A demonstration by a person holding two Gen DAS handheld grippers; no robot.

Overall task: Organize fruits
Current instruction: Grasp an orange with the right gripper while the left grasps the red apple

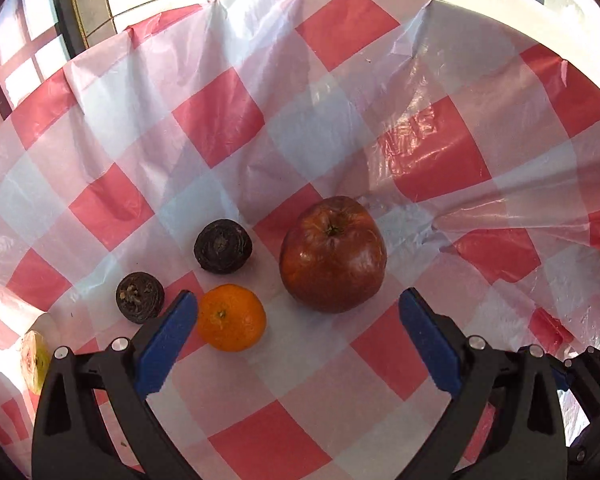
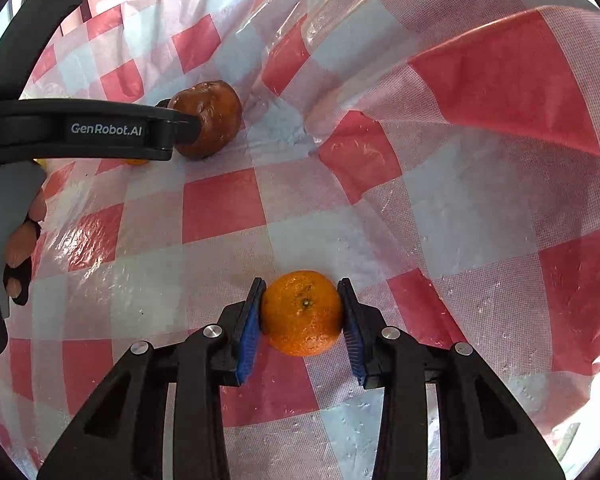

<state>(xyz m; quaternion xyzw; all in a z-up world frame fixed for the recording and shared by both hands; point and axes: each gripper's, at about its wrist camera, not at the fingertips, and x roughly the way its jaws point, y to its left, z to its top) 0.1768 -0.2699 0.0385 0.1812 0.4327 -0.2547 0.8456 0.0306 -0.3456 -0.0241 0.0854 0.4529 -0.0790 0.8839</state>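
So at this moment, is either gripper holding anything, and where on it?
The right gripper clamps a mandarin across its two sides, stem end facing the camera. The left gripper is open and holds nothing.

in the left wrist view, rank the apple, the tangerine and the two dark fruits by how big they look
1. apple, clearly largest
2. tangerine
3. two dark fruits, far and near: they look about the same, so no ranking between them

Bare cloth point(image 1: 284, 364) lies open between tangerine point(image 1: 231, 317) and apple point(image 1: 333, 254).
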